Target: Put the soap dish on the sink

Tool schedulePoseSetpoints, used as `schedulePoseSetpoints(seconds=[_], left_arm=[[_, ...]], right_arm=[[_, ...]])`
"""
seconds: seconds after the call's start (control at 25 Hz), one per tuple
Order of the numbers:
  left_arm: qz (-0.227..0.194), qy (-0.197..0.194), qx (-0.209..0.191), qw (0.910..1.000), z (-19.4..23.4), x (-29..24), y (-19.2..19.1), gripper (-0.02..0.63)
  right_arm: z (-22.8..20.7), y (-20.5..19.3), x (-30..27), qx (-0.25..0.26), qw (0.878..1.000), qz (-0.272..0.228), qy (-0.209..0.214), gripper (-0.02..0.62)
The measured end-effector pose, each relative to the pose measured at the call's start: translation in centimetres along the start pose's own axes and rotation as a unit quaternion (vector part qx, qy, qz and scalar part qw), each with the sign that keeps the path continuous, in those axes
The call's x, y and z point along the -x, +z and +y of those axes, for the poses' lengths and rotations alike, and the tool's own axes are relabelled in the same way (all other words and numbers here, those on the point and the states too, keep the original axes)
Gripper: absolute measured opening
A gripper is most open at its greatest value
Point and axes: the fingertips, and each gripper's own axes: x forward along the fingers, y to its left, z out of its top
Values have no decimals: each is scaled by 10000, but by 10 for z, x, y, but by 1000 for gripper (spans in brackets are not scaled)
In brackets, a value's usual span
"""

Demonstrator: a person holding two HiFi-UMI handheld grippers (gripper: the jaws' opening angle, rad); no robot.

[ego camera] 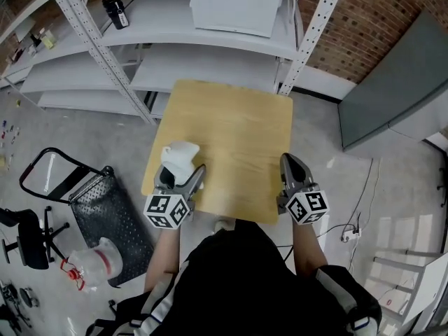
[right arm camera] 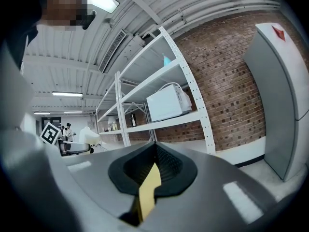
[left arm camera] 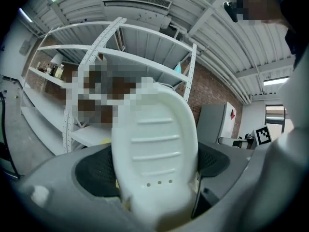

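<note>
The white ribbed soap dish [ego camera: 180,153] is held upright between the jaws of my left gripper [ego camera: 183,172], above the front left part of the wooden table [ego camera: 238,131]. In the left gripper view the soap dish [left arm camera: 154,144] fills the middle, with the dark pads [left arm camera: 94,173] pressed on both of its sides. My right gripper [ego camera: 290,165] hovers over the table's front right edge, shut with nothing in it; its jaws [right arm camera: 153,170] show only a thin slit. No sink is in view.
Grey metal shelving [ego camera: 210,54] stands behind the table with a white appliance [ego camera: 234,2] and a dark bottle [ego camera: 115,11] on it. A black mesh cart [ego camera: 105,208] is at the left, a grey cabinet [ego camera: 399,82] at the right, cables [ego camera: 350,233] on the floor.
</note>
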Motion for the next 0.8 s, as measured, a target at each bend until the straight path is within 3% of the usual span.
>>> schedulePoseSetpoints(seconds=[0.4, 0.8], left_arm=[[938, 177, 126, 9954, 10, -37, -51, 464], [1979, 371, 69, 9795, 7, -54, -120, 465]], right_arm=[[-29, -49, -26, 1, 9980, 629, -100, 6], [-54, -101, -18, -385, 9914, 1226, -258, 6]])
